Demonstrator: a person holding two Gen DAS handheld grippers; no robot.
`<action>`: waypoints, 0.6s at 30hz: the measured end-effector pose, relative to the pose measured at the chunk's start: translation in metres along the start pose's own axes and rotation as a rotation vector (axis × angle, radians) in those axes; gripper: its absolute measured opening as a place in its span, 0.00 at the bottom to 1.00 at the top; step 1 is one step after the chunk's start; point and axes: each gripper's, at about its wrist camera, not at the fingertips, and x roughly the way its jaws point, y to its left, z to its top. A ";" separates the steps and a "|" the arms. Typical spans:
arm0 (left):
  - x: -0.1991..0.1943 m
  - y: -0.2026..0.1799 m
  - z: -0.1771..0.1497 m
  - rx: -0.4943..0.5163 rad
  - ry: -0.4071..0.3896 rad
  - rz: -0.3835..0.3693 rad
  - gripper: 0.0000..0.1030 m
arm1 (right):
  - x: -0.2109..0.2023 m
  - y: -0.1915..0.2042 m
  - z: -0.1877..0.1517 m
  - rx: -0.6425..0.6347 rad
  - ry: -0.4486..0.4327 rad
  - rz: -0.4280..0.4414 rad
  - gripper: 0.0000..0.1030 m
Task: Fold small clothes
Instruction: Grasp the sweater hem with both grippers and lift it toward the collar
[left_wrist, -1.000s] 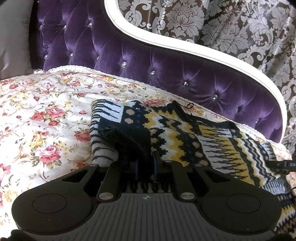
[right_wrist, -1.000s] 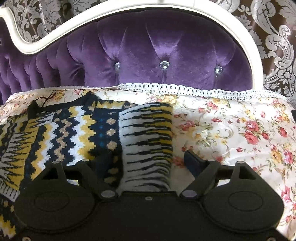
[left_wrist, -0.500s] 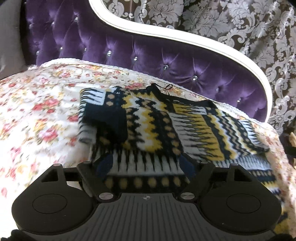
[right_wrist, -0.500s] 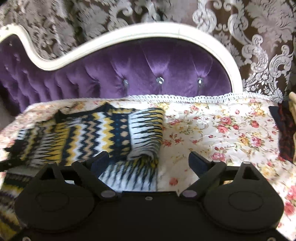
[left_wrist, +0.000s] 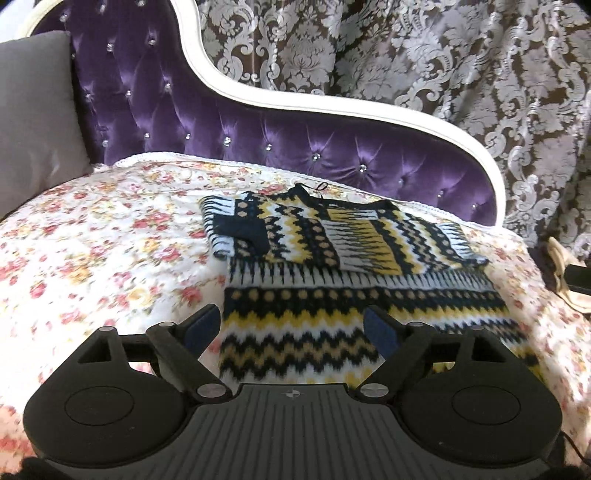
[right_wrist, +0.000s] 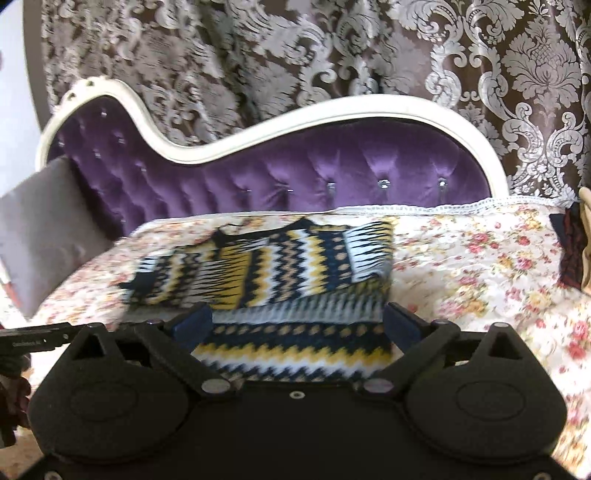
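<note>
The patterned sweater lies flat on the floral cover of the purple sofa, its sleeves folded in across the chest, while I hold both tools low at its hem. My left tool stands with its jaws spread wide and grips nothing; the hem's left corner sits between its blue pads. My right tool is likewise spread and empty, its pads straddling the hem's right part, the sweater's right edge just inside the right-hand pad. A second ago my left tool was clamped on the dark cuff of the left sleeve; half a second ago it had let go, and the cuff now rests on the sweater's chest. Both tools have since drawn back toward me, so the sofa back and the damask curtain show far more. A grey cushion leans at the sofa's left end. A dark red cloth lies at the cover's right edge, well apart from the sweater.
</note>
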 end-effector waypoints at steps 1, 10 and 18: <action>-0.006 0.000 -0.003 -0.004 -0.003 -0.002 0.83 | -0.005 0.004 -0.003 0.003 0.000 0.009 0.97; -0.053 0.004 -0.038 -0.062 -0.007 -0.020 0.85 | -0.041 0.028 -0.029 0.020 0.000 0.067 0.98; -0.082 0.009 -0.062 -0.113 -0.016 -0.038 0.85 | -0.065 0.037 -0.051 0.043 0.014 0.075 0.99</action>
